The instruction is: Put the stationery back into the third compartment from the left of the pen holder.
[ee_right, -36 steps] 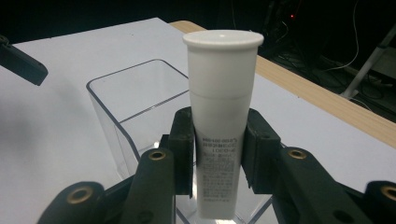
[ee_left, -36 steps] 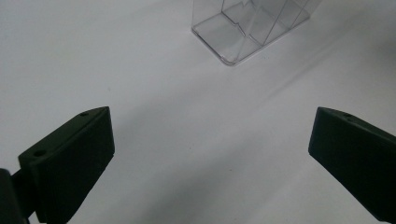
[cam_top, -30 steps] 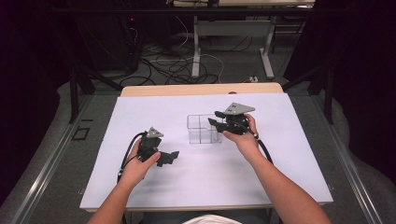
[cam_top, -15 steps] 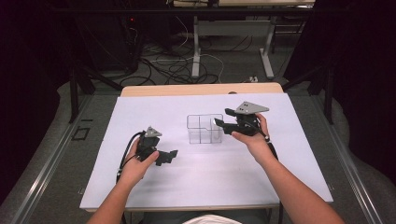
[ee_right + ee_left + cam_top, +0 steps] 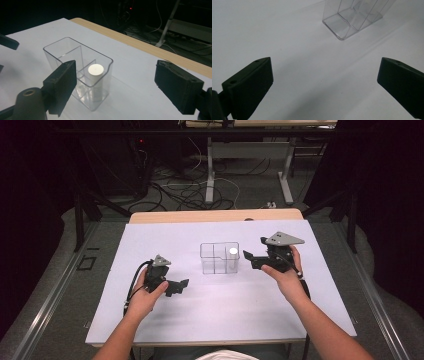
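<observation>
Back came the right gripper (image 5: 255, 259) from over the clear plastic divided box (image 5: 220, 258), and it sat just beside the box's right end, jaws spread and empty. From the high view, the small white cylinder (image 5: 233, 251) stood upright in the box's right-hand compartment, and the left gripper (image 5: 178, 287) rested low on the white table cover (image 5: 220, 315), near the person's side and apart from the box.

Over to the left gripper view: its black jaws gaped wide on bare cover, the box (image 5: 352, 18) ahead, nothing held.

Right gripper view next: jaws parted, the cylinder (image 5: 96, 70) standing in the near compartment of the box (image 5: 78, 72), though the clear walls made its base hard to read.

Placement looked done; this seemed the withdrawal. Any next move would call for a fresh target.
</observation>
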Tool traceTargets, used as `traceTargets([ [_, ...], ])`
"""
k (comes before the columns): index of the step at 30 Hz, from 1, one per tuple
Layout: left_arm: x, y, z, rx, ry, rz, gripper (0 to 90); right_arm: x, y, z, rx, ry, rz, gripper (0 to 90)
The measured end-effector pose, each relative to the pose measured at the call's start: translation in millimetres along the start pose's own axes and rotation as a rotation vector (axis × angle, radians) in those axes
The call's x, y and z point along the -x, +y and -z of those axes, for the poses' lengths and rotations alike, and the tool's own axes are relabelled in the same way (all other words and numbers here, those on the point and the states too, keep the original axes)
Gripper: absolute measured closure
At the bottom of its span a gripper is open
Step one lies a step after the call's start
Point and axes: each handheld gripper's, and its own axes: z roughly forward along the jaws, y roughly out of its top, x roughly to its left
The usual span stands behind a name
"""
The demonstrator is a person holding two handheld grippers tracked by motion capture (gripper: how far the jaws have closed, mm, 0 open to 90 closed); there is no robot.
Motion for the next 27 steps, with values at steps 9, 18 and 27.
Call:
traceTargets([
  [9,-3.5,0.2,3.5,0.021,0.016,0.016,0.3,18.7,-16.2,17.9,-0.023,-0.068,-0.042,13.8],
  [18,-8.6,0.0,7.8,0.054,0.032,0.029,0.3,32.6,-36.5,20.7,-0.053,-0.130,-0.065,0.0],
  [27,-14.5,-1.1,10.2,0.085,0.063,0.057,0.3,49.3,-56.0,21.4,-0.085,-0.196,-0.121,0.0],
])
